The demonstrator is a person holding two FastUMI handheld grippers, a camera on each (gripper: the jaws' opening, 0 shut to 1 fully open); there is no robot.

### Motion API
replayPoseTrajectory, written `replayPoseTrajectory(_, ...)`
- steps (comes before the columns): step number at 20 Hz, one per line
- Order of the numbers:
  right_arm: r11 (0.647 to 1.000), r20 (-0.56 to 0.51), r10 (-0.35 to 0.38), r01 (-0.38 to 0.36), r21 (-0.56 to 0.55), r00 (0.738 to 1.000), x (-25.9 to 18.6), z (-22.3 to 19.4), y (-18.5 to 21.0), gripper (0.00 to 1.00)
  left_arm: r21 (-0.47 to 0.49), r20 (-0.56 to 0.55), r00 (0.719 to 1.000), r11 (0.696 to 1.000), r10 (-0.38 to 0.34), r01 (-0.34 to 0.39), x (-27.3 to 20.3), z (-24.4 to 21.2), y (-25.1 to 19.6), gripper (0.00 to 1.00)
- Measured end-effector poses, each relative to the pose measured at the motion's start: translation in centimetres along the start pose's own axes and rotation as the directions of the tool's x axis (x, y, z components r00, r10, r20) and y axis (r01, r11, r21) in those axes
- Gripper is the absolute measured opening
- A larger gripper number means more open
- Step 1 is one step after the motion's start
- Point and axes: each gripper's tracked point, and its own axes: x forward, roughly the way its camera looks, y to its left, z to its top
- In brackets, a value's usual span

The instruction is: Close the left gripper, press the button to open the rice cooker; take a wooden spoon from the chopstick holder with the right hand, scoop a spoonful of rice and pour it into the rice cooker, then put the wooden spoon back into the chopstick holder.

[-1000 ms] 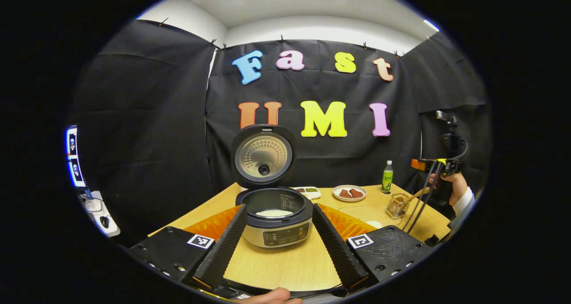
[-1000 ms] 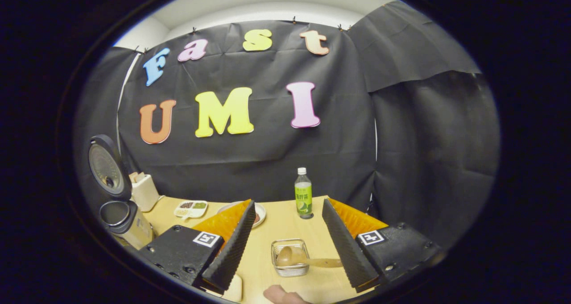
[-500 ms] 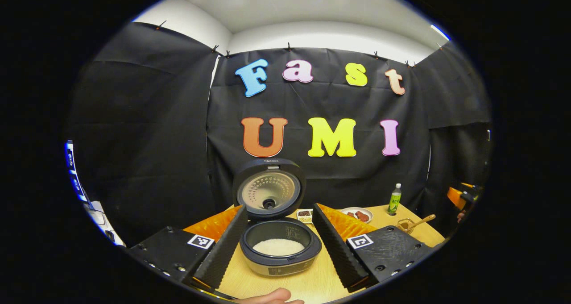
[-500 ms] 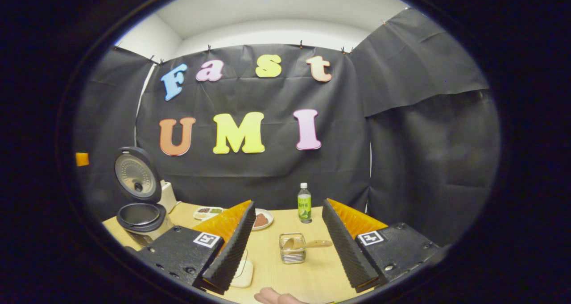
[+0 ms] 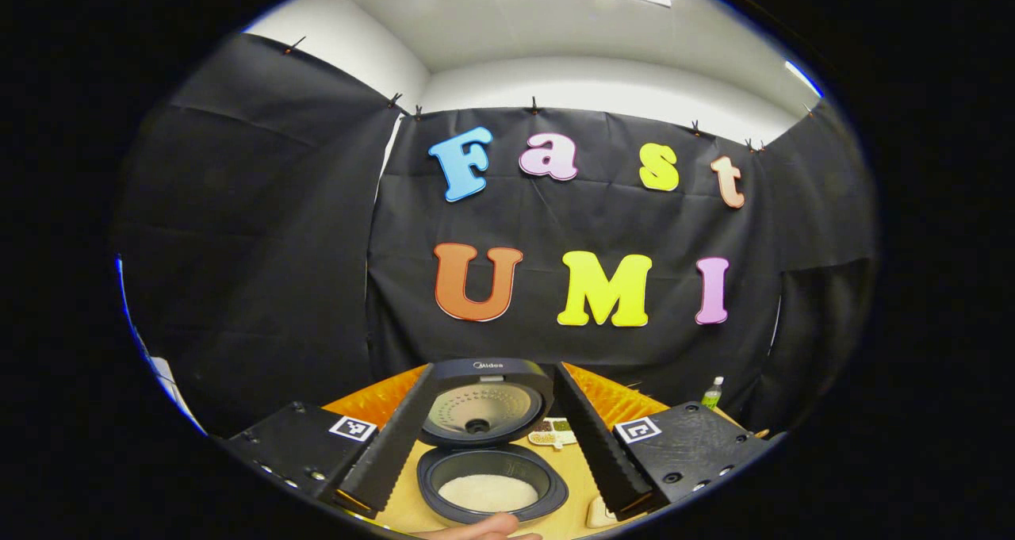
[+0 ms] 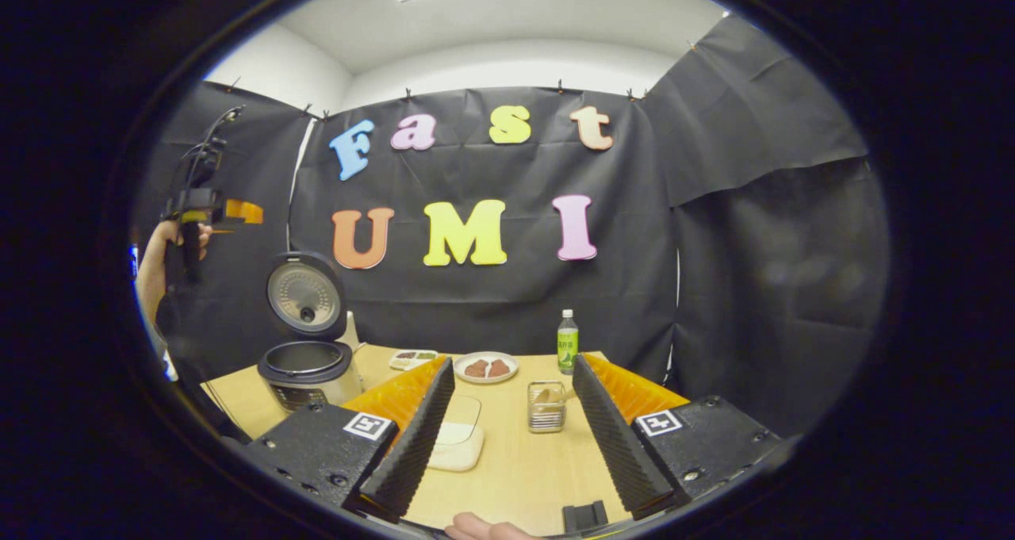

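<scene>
The rice cooker point(image 5: 489, 488) stands open just below my left gripper point(image 5: 492, 476), lid point(image 5: 484, 405) upright and white rice in the pot. That gripper is open, a finger on each side of the cooker, touching nothing. In the right gripper view the cooker point(image 6: 309, 365) sits at the table's left, and the left gripper point(image 6: 238, 211) is held high above it by a hand. The wire chopstick holder point(image 6: 545, 407) with the wooden spoon point(image 6: 547, 395) in it stands between the fingers of my open right gripper point(image 6: 511, 445), farther off. A white rice container point(image 6: 456, 445) lies near its left finger.
At the back of the wooden table point(image 6: 515, 476) are a green bottle point(image 6: 566, 342), a plate of brown food point(image 6: 485, 368) and a small divided dish point(image 6: 412, 358). A small black object point(image 6: 584, 516) lies at the front edge. Black cloth walls close in the booth.
The left gripper has risen and now looks down over the open cooker. The right gripper has drawn back from the chopstick holder, which now looks smaller and farther away.
</scene>
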Motion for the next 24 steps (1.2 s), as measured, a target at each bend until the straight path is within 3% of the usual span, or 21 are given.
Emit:
replayPoseTrajectory(2,1.0,0.01,0.015,-0.014,-0.022,1.0,-0.7,0.2,0.6,1.0,-0.009,-0.033,0.999,1.0,0.004,-0.005,1.9,0.6,-0.3,0.94)
replayPoseTrajectory(3,0.999,0.019,0.023,-0.022,-0.036,1.0,-0.9,0.3,1.0,0.92,-0.005,-0.042,0.999,1.0,0.006,-0.006,3.0,1.0,-0.5,0.94)
replayPoseTrajectory(4,0.998,0.029,0.036,-0.035,-0.054,0.999,-1.3,0.6,1.4,0.97,0.007,-0.055,0.999,1.0,0.005,-0.005,3.8,1.0,-0.6,0.94)
replayPoseTrajectory(7,0.994,0.053,0.071,-0.066,-0.09,0.996,-1.6,1.0,2.6,0.92,0.028,-0.052,0.998,0.999,0.026,-0.024,7.1,1.5,-0.6,0.94)
replayPoseTrajectory(8,0.994,0.064,0.069,-0.063,-0.092,0.996,-1.6,1.2,2.5,0.97,0.028,-0.053,0.998,0.999,0.034,-0.033,8.3,1.2,-0.6,0.94)
replayPoseTrajectory(13,0.992,0.087,0.062,-0.052,-0.113,0.994,-1.3,0.6,2.0,0.99,0.038,-0.061,0.994,0.995,0.093,-0.091,14.8,-0.9,0.9,0.94)
replayPoseTrajectory(19,0.998,0.042,0.009,-0.007,-0.057,0.999,2.1,-1.5,0.6,0.99,0.057,-0.095,0.988,0.992,0.12,-0.115,21.7,-4.7,2.3,0.94)
replayPoseTrajectory(24,1.0,-0.008,0.016,-0.016,-0.007,1.0,4.0,-4.1,1.0,0.99,0.092,-0.143,0.968,0.976,0.208,-0.196,24.7,-8.4,5.7,0.94)
